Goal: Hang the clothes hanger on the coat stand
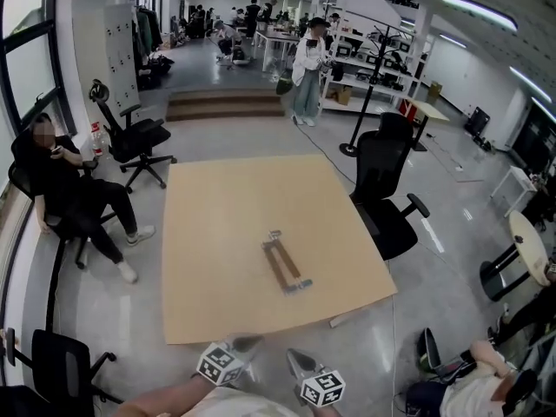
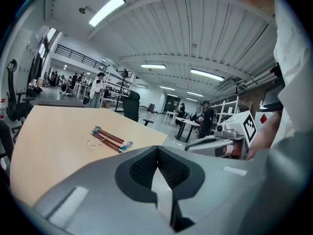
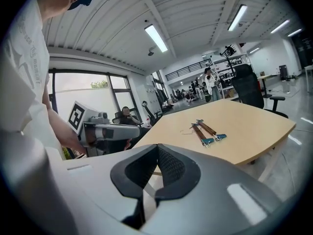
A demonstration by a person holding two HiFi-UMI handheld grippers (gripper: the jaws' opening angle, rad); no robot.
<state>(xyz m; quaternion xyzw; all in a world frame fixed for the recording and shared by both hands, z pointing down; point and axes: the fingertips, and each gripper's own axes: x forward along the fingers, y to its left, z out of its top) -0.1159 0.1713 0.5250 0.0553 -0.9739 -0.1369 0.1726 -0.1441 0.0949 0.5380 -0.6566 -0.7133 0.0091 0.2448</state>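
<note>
Left gripper (image 2: 159, 182): jaws pressed together, nothing between, held low off the near edge of the light wooden square table (image 1: 217, 233). Right gripper (image 3: 149, 180): same, jaws closed on nothing, just right of the left one, both tips aimed at the table. Brown wooden clothes hanger with teal-tipped metal clips (image 1: 287, 266): flat on the tabletop ahead of both grippers, well apart from them, slightly nearer the right one, untouched. Black office chair (image 1: 387, 189) beyond the table's right edge. Thin black coat stand on a round base (image 1: 350, 142) farther off past the chair. Seated person in black (image 1: 65, 189) off to the table's left.
</note>
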